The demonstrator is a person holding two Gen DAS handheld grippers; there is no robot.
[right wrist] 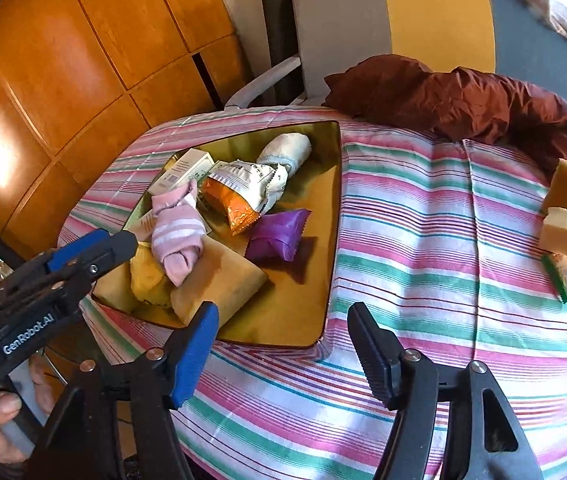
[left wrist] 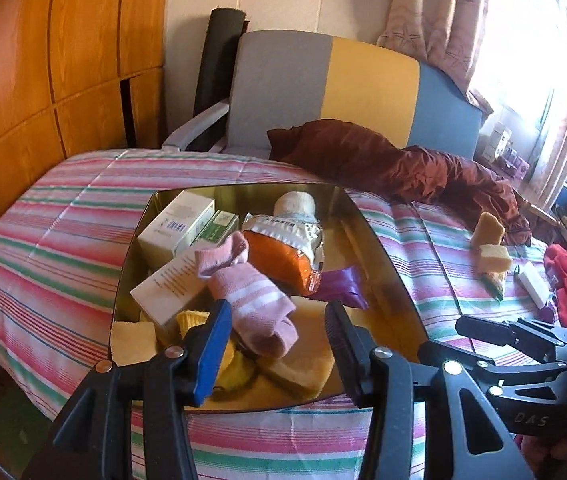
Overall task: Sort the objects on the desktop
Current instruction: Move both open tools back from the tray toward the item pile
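left gripper (left wrist: 275, 328): released, jaws apart, hovering over the near edge of the gold tray (right wrist: 331, 208). directly below it the pink sock (left wrist: 243, 300) lies across a sponge and the boxes, on top of the pile. right gripper (right wrist: 283, 336): released, empty, over the striped surface (right wrist: 423, 240) just beside the tray. remaining unsorted items: two sponges (right wrist: 563, 216) near the surface's right edge. recommended: carry the right gripper to them, straddle one sponge squarely, clamp gently.
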